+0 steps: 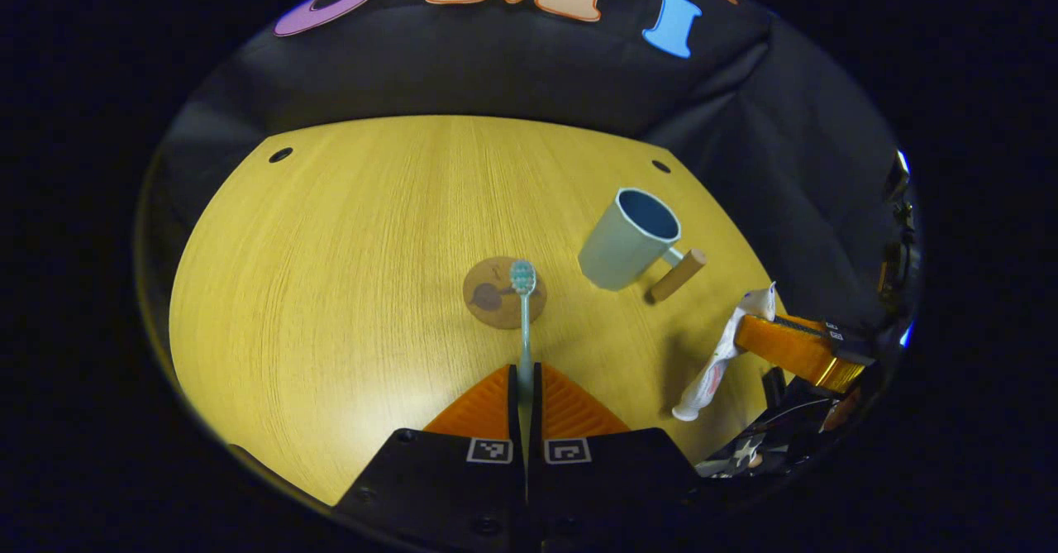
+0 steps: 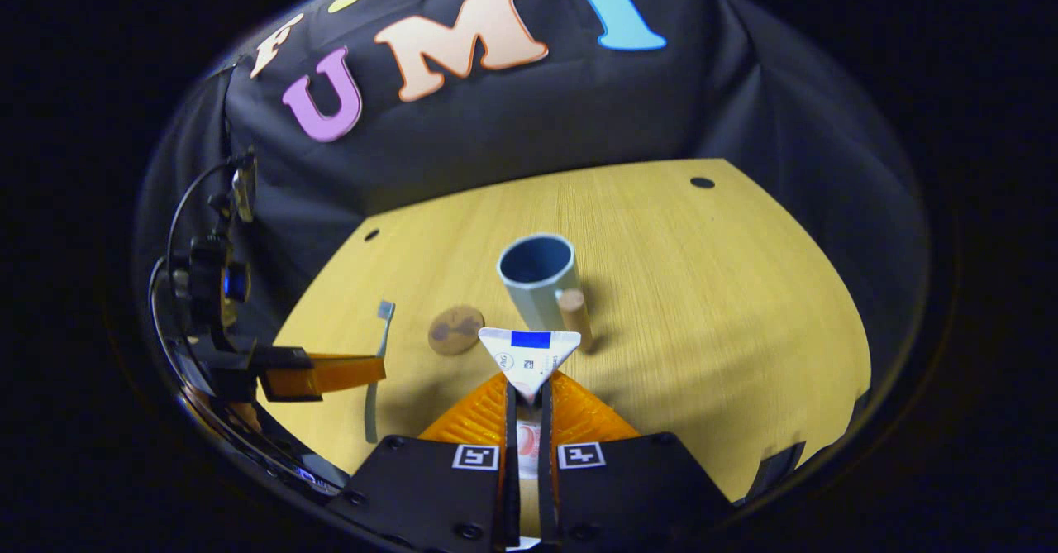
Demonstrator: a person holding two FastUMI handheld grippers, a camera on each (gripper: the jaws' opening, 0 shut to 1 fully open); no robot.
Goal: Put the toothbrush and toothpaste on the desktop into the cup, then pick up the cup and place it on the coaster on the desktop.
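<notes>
A: Left gripper is pinched on the toothbrush handle. Brush points straight ahead along the fingers, head out front, well clear of the tips. In the left gripper view the head is seen in line with the coaster, but whether it is above it or touching cannot be told.

B: Right gripper is clamped on the toothpaste, crimped end forward. Cup stands upright just ahead of it, handle turned toward the gripper. Cup is empty as far as can be seen.

A: From the left gripper, the cup is ahead and to the right, and the right gripper with the tube is further right, near it. Risk one: both loads are brought to one mouth together, so a clash is likely. One should be sequenced first.

B: Agreed. Risk two: the tube is held low, so the soft body could fold against the rim instead of dropping in.

A: Risk three: the brush is gripped near its tail. A long lever, so it may pivot in the pinch if the head catches the rim, and the cup could be tipped.

B: The handle sits nearest the right gripper; it could be knocked on approach and the cup spun.

A: Coaster lies left of the cup, apart from it. Cup transfer not yet started.
</notes>
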